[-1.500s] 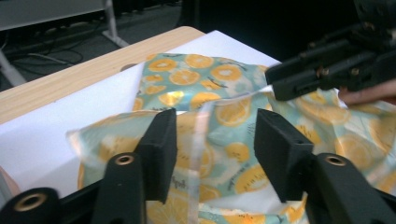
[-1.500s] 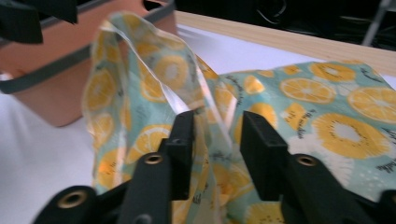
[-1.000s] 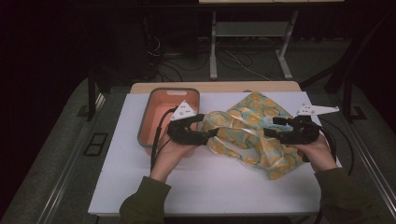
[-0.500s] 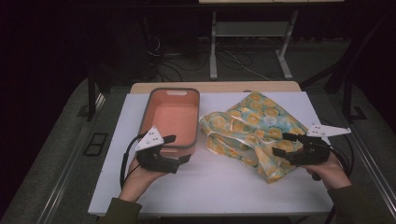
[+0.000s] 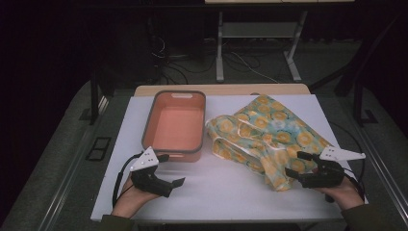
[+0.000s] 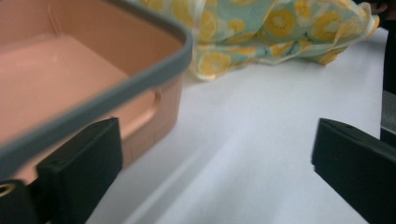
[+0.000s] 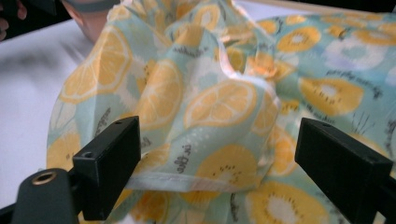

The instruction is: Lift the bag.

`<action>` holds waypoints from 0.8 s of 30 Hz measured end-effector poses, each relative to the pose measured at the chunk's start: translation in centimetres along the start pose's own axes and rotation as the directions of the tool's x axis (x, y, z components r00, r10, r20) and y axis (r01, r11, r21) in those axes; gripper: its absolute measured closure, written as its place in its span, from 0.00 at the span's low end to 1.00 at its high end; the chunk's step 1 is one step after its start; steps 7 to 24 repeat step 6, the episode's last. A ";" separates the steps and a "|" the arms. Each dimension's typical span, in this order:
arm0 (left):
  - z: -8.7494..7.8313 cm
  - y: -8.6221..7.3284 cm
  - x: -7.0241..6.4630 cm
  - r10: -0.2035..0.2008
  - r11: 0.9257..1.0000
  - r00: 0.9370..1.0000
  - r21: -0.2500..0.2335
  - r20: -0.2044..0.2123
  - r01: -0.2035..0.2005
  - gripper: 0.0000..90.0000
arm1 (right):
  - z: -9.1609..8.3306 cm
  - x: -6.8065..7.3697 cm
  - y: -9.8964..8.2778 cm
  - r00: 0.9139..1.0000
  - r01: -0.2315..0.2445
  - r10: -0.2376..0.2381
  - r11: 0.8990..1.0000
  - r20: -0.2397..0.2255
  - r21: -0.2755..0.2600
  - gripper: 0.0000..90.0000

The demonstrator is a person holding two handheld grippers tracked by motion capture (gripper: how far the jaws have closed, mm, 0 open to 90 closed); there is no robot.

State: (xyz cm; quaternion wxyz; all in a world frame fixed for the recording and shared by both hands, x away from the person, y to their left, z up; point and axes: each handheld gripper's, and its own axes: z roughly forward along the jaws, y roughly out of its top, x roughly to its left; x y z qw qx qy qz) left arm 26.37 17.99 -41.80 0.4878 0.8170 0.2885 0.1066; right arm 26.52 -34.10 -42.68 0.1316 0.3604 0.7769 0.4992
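Lying crumpled right of centre, the lemon-print cloth [image 5: 267, 139] sits beside the orange bin [image 5: 174, 123]. Both jaws have just been opening: the left gripper [image 5: 174, 182] is empty and the right gripper [image 5: 294, 167] frames a fold, seemingly untouched. A shallow bite may slip.
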 end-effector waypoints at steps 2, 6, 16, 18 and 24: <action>0.1 -0.4 0.2 -0.006 1.000 1.000 0.007 0.000 0.006 0.00 | 0.2 0.1 -0.4 1.000 0.000 0.000 1.000 -0.004 0.018 0.16; 0.1 -0.5 0.4 -0.020 1.000 1.000 0.008 -0.004 0.020 0.00 | 0.4 0.3 -0.5 1.000 0.011 -0.011 0.999 0.000 0.034 0.16; 0.1 -0.5 0.4 -0.020 1.000 1.000 0.008 -0.004 0.020 0.00 | 0.4 0.3 -0.5 1.000 0.011 -0.011 0.999 0.000 0.034 0.16; 0.1 -0.5 0.4 -0.020 1.000 1.000 0.008 -0.004 0.020 0.00 | 0.4 0.3 -0.5 1.000 0.011 -0.011 0.999 0.000 0.034 0.16; 0.1 -0.5 0.4 -0.020 1.000 1.000 0.008 -0.004 0.020 0.00 | 0.4 0.3 -0.5 1.000 0.011 -0.011 0.999 0.000 0.034 0.16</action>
